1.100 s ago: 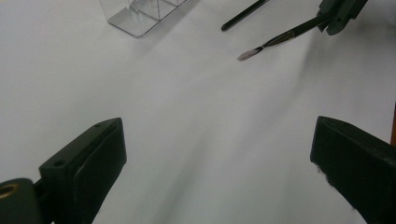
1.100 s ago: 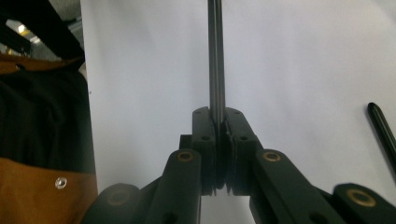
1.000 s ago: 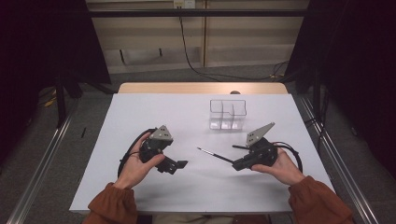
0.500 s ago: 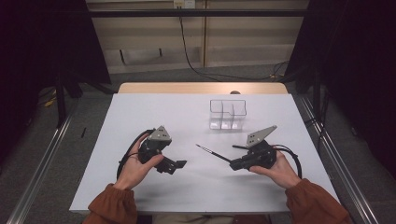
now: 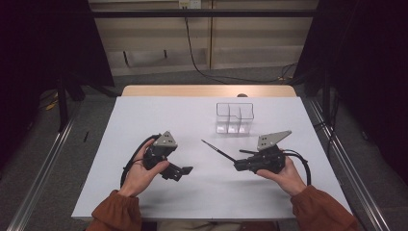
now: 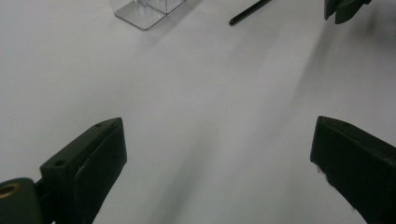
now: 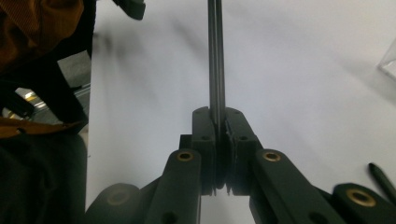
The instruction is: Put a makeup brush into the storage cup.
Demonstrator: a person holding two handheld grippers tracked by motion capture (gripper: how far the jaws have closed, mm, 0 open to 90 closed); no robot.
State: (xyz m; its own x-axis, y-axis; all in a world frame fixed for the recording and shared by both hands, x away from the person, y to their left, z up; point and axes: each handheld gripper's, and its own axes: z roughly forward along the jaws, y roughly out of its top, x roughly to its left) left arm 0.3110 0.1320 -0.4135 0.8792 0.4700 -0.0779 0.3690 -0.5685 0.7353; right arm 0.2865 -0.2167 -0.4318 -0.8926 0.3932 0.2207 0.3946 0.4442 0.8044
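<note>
— High view first: what's on the white table (image 5: pixel 144 120)?

— A clear plastic organizer box with compartments (image 5: pixel 234 117) stands toward the far side, right of centre. Nearer the person, each hand holds a black gripper. The left gripper (image 5: pixel 185 170) sits low over the table at the left, a grey three-cornered plate on top, its jaws pointing right.

— And the right gripper (image 5: pixel 236 166)?

— It points left toward the table's middle. A thin black pen-like stick (image 5: pixel 217 150) juts from its jaws, slanting up and left, its far tip just short of the box. A second dark stick (image 5: pixel 247 152) lies beside the gripper's body.

— Is it really gripped?

— Right gripper view settles that: the two jaws are pressed together on the stick (image 7: pixel 215 60), which runs straight away from them over the white surface.

— The left one?

— Left gripper view shows its jaws spread wide with bare table between them. The box's corner (image 6: pixel 147 11) and the stick's tip (image 6: pixel 247 11) show at the top edge.

— Sleeves?

— Rust-orange sleeves (image 5: pixel 120 211) at both wrists.
</note>
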